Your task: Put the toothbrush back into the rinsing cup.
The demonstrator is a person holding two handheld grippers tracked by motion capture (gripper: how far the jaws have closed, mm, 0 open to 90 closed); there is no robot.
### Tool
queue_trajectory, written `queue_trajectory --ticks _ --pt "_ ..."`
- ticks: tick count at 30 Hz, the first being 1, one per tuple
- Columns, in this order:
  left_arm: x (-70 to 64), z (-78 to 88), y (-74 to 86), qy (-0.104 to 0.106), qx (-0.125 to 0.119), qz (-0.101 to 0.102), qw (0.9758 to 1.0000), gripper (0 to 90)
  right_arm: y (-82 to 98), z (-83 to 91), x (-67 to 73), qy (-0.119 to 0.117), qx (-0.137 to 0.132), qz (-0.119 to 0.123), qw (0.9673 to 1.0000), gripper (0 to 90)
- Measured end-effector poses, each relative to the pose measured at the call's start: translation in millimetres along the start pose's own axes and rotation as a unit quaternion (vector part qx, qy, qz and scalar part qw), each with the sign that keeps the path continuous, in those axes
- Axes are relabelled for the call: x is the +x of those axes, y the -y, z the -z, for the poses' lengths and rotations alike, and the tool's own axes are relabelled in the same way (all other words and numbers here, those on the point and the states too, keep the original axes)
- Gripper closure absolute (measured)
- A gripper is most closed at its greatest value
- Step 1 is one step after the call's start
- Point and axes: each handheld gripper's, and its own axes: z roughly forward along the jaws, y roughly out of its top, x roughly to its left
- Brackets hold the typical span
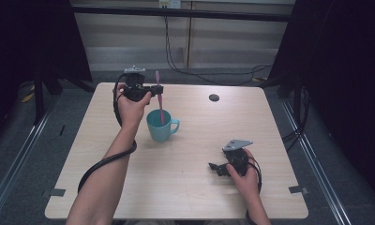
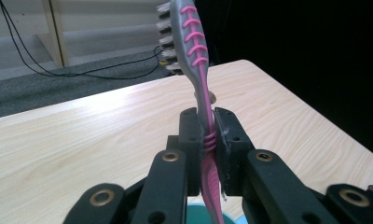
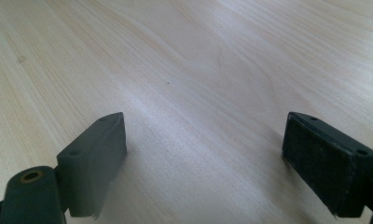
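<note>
Standing a little left of the middle of the light wooden table (image 1: 185, 187), the teal mug (image 1: 160, 127) is taking in the lower end of a pink-and-grey toothbrush (image 1: 160, 101), its handle (image 1: 175, 125) pointing toward the person's right. The toothbrush is rising almost upright out of the mug's open mouth, bristle head uppermost, leaning slightly toward the far edge. In the left gripper view the toothbrush (image 2: 204, 112) is showing its ribbed pink grip, and a sliver of the mug's teal rim (image 2: 231, 219) is peeking out below the jaws.

The left gripper (image 1: 158, 89) is hovering just above and behind the mug, its jaws clamping the toothbrush by the stem (the pads are pressing on it from both sides, well below the bristles). The left hand (image 1: 131, 105) is wrapping around the gripper's body, with the cable trailing down along the forearm.

The right gripper (image 1: 214, 167) is sitting low over the near right part of the table, well apart from the mug, its jaws standing wide apart with bare wood between them in the right gripper view (image 3: 203, 154).

A small dark round hole (image 1: 214, 97) is lying near the far edge, to the mug's right. Bare tabletop is stretching around the mug, widest between it and the right gripper and along the near edge.
</note>
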Motion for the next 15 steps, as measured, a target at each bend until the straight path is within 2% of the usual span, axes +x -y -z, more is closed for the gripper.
queue_trajectory --ticks 10,15 --pt "0.6 -5.0 12.1 -0.007 0.003 0.003 1.0 82.5 0.0 0.3 0.5 0.001 0.001 -0.002 1.0 13.4" --pt "-1.0 -6.6 18.4 -0.012 0.005 -0.003 0.9999 82.5 0.1 0.3 0.7 0.002 0.001 -0.001 1.0 13.7"
